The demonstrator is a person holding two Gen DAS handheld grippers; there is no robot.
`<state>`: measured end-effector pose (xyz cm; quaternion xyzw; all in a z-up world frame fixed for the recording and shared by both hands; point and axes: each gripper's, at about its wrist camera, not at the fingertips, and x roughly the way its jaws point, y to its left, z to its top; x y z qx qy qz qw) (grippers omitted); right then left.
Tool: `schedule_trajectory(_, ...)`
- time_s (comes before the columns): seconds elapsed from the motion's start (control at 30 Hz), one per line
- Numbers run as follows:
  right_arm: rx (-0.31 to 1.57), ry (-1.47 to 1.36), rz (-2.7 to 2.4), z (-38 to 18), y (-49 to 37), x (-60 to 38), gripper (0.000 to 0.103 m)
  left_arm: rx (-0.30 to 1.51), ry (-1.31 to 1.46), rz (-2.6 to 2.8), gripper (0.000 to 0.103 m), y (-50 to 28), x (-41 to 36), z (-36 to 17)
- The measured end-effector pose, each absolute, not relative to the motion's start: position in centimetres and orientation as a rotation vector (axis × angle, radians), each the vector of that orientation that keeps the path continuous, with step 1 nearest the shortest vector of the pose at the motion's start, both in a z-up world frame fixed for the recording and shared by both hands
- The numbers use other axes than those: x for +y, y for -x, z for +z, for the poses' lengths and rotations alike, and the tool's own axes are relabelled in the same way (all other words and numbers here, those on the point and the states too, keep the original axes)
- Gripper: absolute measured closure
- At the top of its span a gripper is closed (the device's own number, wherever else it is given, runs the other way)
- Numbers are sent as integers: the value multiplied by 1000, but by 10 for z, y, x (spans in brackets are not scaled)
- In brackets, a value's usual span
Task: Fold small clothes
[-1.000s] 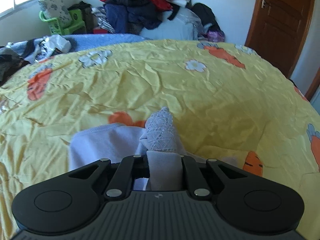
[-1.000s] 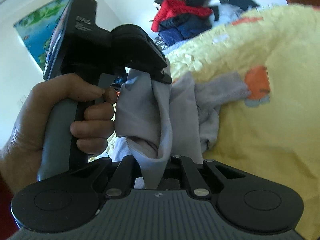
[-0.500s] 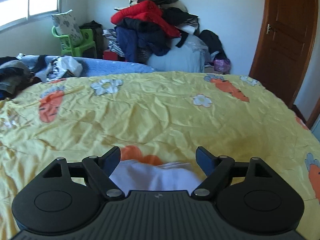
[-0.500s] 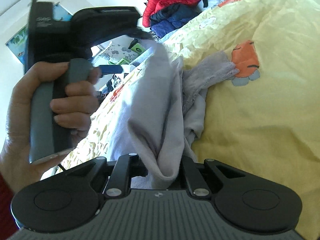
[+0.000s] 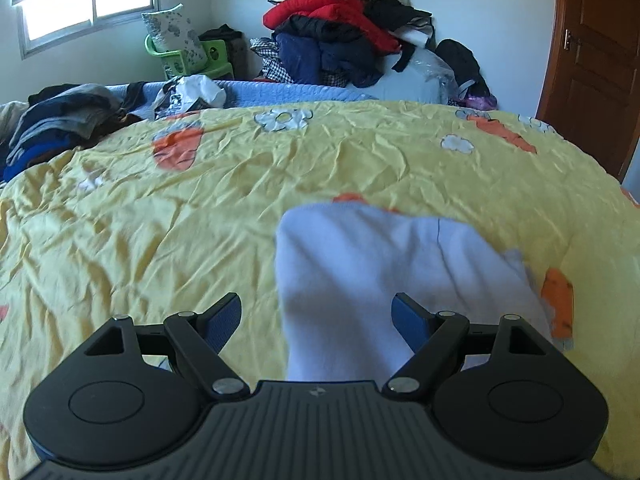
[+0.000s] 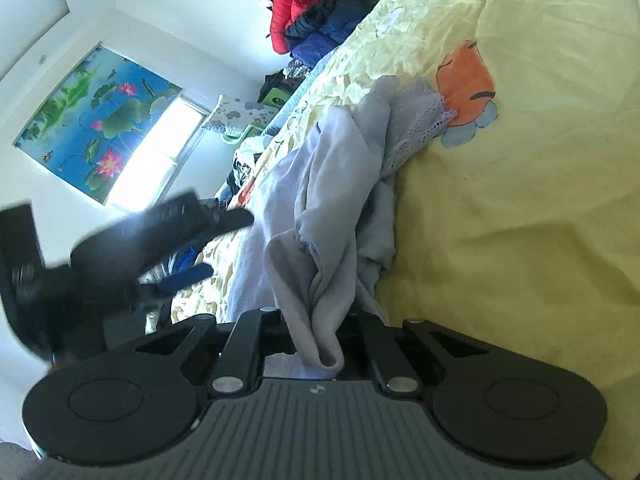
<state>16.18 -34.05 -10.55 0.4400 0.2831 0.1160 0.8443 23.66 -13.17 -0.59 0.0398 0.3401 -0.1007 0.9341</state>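
A small pale lilac garment [image 5: 380,272] with a lace trim [image 6: 420,120] lies partly on the yellow carrot-print bedcover [image 5: 160,220]. My left gripper [image 5: 316,308] is open above it, its blue pads wide apart and touching nothing. In the right wrist view the garment [image 6: 332,200] runs from the bedcover [image 6: 520,200] up into my right gripper [image 6: 320,320], which is shut on a bunched fold of it. The left gripper [image 6: 160,240] shows blurred to the left of the cloth, apart from it.
A tall pile of jackets [image 5: 340,32] stands behind the bed against the wall. More clothes [image 5: 60,120] are heaped at the bed's far left, near a green chair [image 5: 188,56]. A brown door [image 5: 596,60] is on the right.
My left gripper let go of the garment, opened wide and drew away from it sideways. The freed end dropped onto the bedcover. My right gripper rolled and sank, still gripping the cloth.
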Motion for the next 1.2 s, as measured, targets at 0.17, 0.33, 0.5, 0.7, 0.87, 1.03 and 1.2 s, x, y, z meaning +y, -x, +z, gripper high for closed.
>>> schedule_trajectory(0.17,606,-891,253,-93,-146,-345,76,693,-88,-203,20,-214,-118,-12)
schedule_trajectory(0.33,625,-919,255,-90,-135,-350,78,718,-77,-209,20,-203,-109,-21)
schedule_trajectory(0.5,631,-859,214,-85,-124,-348,93,721,-71,-209,20,-195,-106,-24)
schedule_trajectory(0.7,629,-826,203,-79,-119,-344,94,709,-97,-213,20,-189,-108,-25)
schedule_trajectory(0.87,656,-858,201,-87,-115,-350,85,708,-117,-216,20,-186,-109,-28)
schedule_trajectory(1.03,621,-691,127,-62,-96,-351,74,718,-111,-222,20,-187,-106,-32)
schedule_trajectory(1.2,510,-424,69,-22,-100,-332,74,716,-116,-221,20,-185,-108,-34)
